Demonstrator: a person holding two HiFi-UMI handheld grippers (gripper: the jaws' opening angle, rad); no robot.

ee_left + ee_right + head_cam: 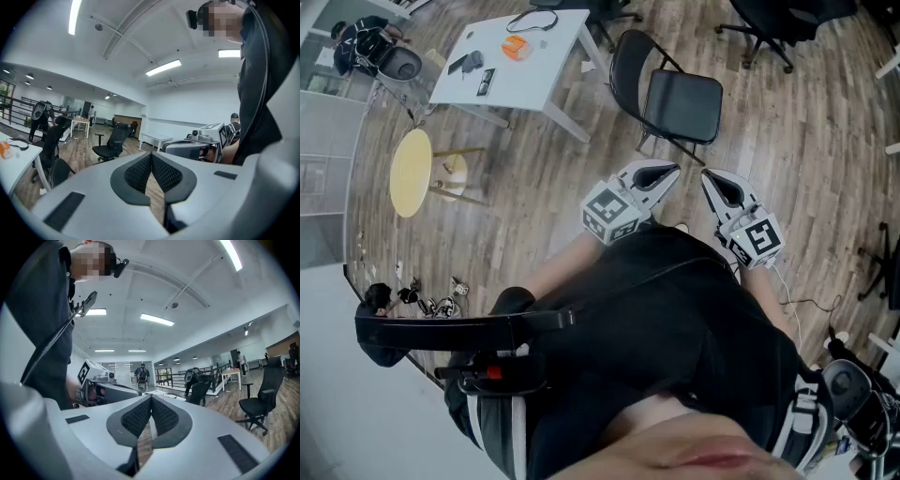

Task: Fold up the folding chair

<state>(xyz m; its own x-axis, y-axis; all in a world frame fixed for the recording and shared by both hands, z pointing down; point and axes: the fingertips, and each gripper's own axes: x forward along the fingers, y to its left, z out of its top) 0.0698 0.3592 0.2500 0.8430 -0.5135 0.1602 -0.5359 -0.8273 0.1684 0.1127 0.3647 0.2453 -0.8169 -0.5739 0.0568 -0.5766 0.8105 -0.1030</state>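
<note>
The black folding chair (670, 94) stands unfolded on the wood floor, just right of the white table (546, 66). Both grippers are held in front of my body, short of the chair and apart from it. My left gripper (672, 172) points toward the chair's seat with its jaws shut and nothing between them (151, 157). My right gripper (708, 176) sits beside it, a little to the right, also shut and empty (151, 401). Each gripper view shows the other gripper at its side: the right gripper (197, 145) and the left gripper (103, 390).
The white table carries an orange object (517, 47) and some dark items. A yellow round stool (412, 172) stands at the left. Black office chairs (769, 23) are behind the folding chair. A cable (811, 305) lies on the floor at my right. People stand far off (142, 376).
</note>
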